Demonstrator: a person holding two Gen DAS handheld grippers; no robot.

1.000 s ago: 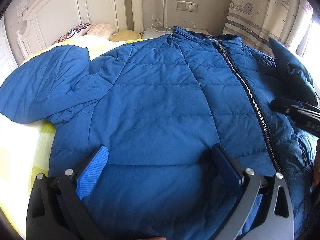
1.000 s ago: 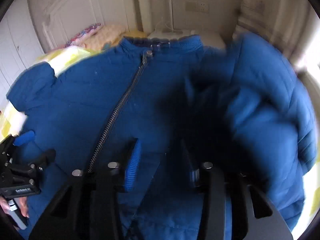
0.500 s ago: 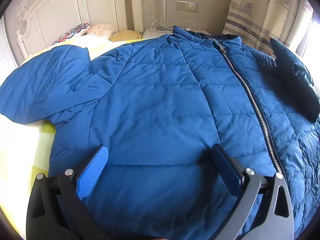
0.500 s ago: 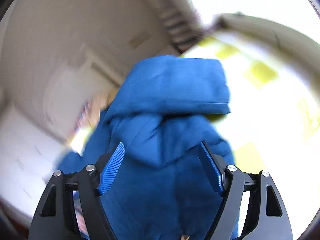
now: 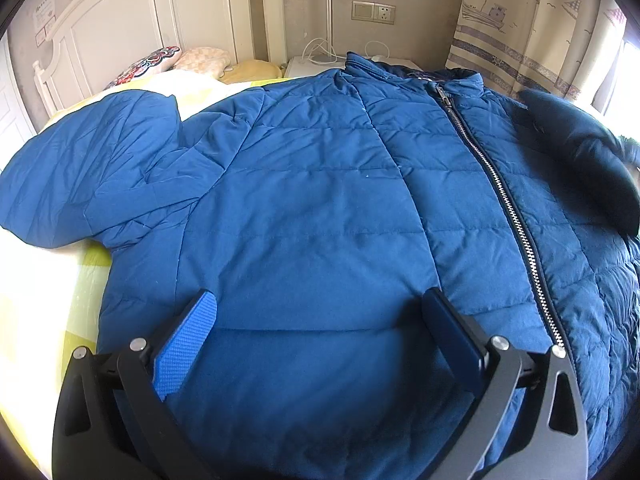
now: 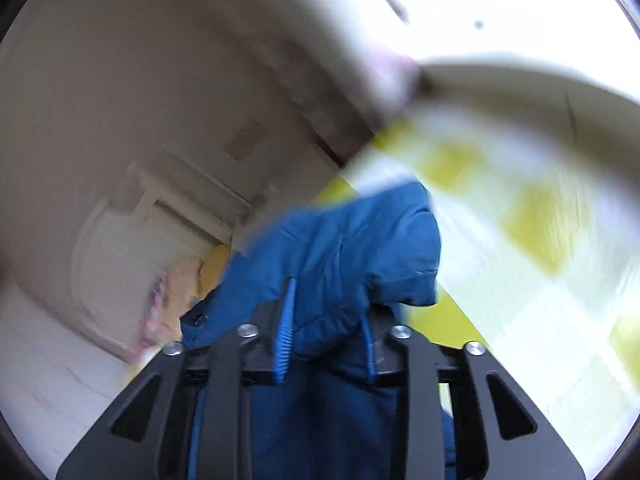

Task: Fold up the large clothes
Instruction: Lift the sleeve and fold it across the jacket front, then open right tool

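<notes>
Jacket (image 5: 312, 208) (puffy, soft, slippery shell) fills centre frame, flat on bed (image 5: 44, 280); left gripper (image 5: 320, 336) jaws wide apart above hem, right gripper (image 6: 326, 332) clamped on sleeve (image 6: 344, 248); best grabbed at seams.

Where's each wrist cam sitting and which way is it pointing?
Left wrist: low over the blue jacket hem, facing the headboard; the open left gripper shows.
Right wrist: tilted, blurred, over a jacket sleeve, bedsheet beyond; the right gripper is shut on it.
Shared: jacket, bed.
</notes>
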